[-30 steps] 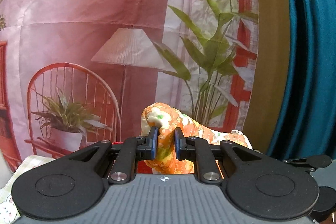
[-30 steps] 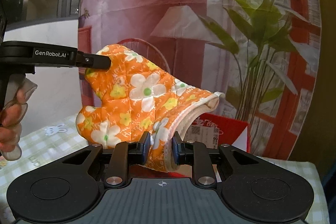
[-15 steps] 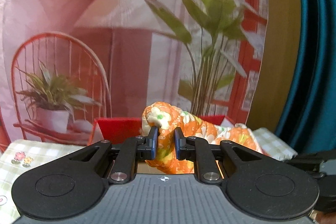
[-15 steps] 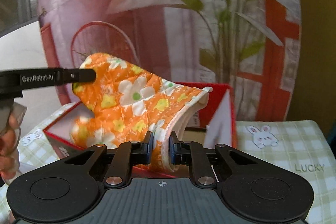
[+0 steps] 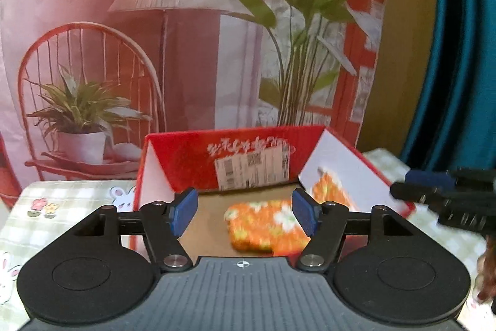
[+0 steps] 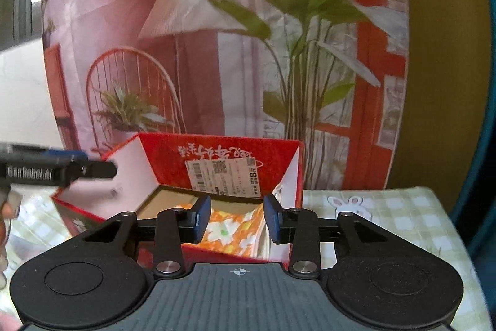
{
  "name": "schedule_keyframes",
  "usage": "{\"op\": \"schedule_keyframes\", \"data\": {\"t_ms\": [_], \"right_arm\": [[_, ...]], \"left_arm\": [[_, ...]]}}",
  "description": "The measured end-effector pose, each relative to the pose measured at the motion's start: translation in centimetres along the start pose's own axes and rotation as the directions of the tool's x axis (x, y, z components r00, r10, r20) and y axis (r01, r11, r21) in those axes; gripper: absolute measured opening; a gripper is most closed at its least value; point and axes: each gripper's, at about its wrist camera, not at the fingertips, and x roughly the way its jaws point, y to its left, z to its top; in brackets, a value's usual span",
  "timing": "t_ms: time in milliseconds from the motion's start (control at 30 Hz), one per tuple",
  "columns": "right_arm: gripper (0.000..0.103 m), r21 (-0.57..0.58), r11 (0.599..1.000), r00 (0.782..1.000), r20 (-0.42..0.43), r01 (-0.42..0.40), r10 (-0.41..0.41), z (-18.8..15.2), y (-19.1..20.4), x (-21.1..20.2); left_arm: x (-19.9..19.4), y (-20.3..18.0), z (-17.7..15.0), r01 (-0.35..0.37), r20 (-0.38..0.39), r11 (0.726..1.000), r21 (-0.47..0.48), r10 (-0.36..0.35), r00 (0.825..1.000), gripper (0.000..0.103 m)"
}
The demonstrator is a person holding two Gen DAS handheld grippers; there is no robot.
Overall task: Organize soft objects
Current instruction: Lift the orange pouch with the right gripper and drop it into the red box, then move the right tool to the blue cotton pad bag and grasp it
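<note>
So at this point the orange quilted oven mitt with white and yellow flowers (image 5: 266, 222) was lying flat on the brown cardboard floor of the open red cardboard box (image 5: 248, 151), closer to the box's right wall than its left. The box itself sat toward the back edge of the table with the green-and-white checked tablecloth with bunny prints (image 6: 387, 213).

The left gripper (image 5: 245, 213) had its blue-padded fingers (image 5: 183, 211) spread wide with nothing between them, hovering over the near side of the box. The right gripper (image 6: 237, 217) was parted too, a bit less wide, and it wasn't gripping anything either; the mitt showed through the gap but looked to be down in the box, not touching the pads as far as I could tell.

Handling-wise, my read was that the mitt was light, soft and padded, so no real risk of breaking or slipping. The quilting should squash under the pads and hold well. It would flop and fold if lifted by one corner, though. If it needed moving again, I'd have pinched the cuff hem or a thick edge, ideally one gripper at each end so it stayed flat. The view was somewhat blurry, so the exact lie of the cuff was hard to call.
</note>
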Motion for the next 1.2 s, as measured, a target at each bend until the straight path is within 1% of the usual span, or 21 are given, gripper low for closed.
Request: {"op": "schedule_keyframes", "data": {"t_ms": [133,267,367,467,533,600,700,800,900,967,1033,1067,1100,1133,1200], "right_arm": [[0.037,0.036,0.999,0.999,0.022,-0.033,0.032,-0.8,0.2,-2.9],[0.037,0.05,0.996,0.997,0.022,-0.08,0.079,-2.3,1.2,-5.7],[0.038,0.034,0.993,0.994,0.005,-0.114,0.114,-3.9,2.5,-7.6],[0.041,0.015,0.992,0.992,-0.022,-0.125,0.126,-5.8,3.8,-9.1],[0.042,0.032,0.99,0.989,-0.043,-0.141,0.142,-7.2,4.3,-9.9],[0.043,0.049,0.987,0.986,-0.07,-0.15,0.153,-8.5,4.6,-10.4],[0.043,0.037,0.991,0.984,-0.119,-0.132,0.136,-10.4,5.4,-10.8],[0.043,-0.01,0.992,0.979,-0.164,-0.124,0.12,-12.0,6.5,-11.1],[0.043,-0.064,0.991,0.977,-0.183,-0.12,0.106,-12.9,7.3,-11.3],[0.05,-0.062,0.991,0.977,-0.186,-0.116,0.102,-13.2,7.4,-11.3],[0.076,-0.053,0.993,0.98,-0.175,-0.105,0.094,-13.4,7.2,-11.3],[0.08,-0.054,0.994,0.982,-0.167,-0.099,0.088,-13.4,7.1,-11.2],[0.082,-0.057,0.994,0.982,-0.166,-0.097,0.087,-13.5,7.0,-11.0],[0.077,-0.063,0.992,0.981,-0.171,-0.108,0.096,-13.6,6.9,-10.7],[0.071,-0.088,0.988,0.976,-0.191,-0.126,0.108,-14.2,7.2,-10.2]], "left_arm": [[-2.9,0.2,-0.8,0.01,-0.028,1.0,-0.01,-0.01,1.0,0.07],[-5.7,0.2,-2.6,0.019,-0.057,0.999,-0.044,-0.021,0.998,0.07],[-7.5,-0.2,-4.7,0.031,-0.081,0.997,-0.067,-0.036,0.996,0.07],[-9.0,-0.7,-7.1,0.041,-0.098,0.995,-0.093,-0.05,0.994,0.07],[-9.7,-0.9,-9.0,0.047,-0.112,0.991,-0.126,-0.061,0.992,0.069],[-10.0,-0.9,-10.7,0.071,-0.13,0.984,-0.166,-0.093,0.987,0.067],[-10.2,-0.8,-13.1,0.088,-0.161,0.97,-0.227,-0.127,0.979,0.063],[-10.1,-0.8,-14.5,0.093,-0.183,0.962,-0.257,-0.143,0.973,0.062],[-9.9,-0.7,-15.0,0.128,-0.176,0.955,-0.266,-0.179,0.968,0.064],[-9.5,-0.7,-15.3,0.127,-0.184,0.957,-0.262,-0.178,0.967,0.064],[-9.3,-0.7,-15.9,0.123,-0.198,0.955,-0.268,-0.179,0.964,0.064],[-9.1,-0.6,-16.1,0.121,-0.205,0.954,-0.274,-0.181,0.962,0.064],[-8.8,-0.5,-16.4,0.117,-0.213,0.953,-0.28,-0.181,0.96,0.064],[-8.6,-0.4,-16.6,0.114,-0.219,0.952,-0.286,-0.18,0.959,0.064],[-8.2,-0.3,-16.9,0.112,-0.228,0.948,-0.298,-0.185,0.956,0.064]]}}
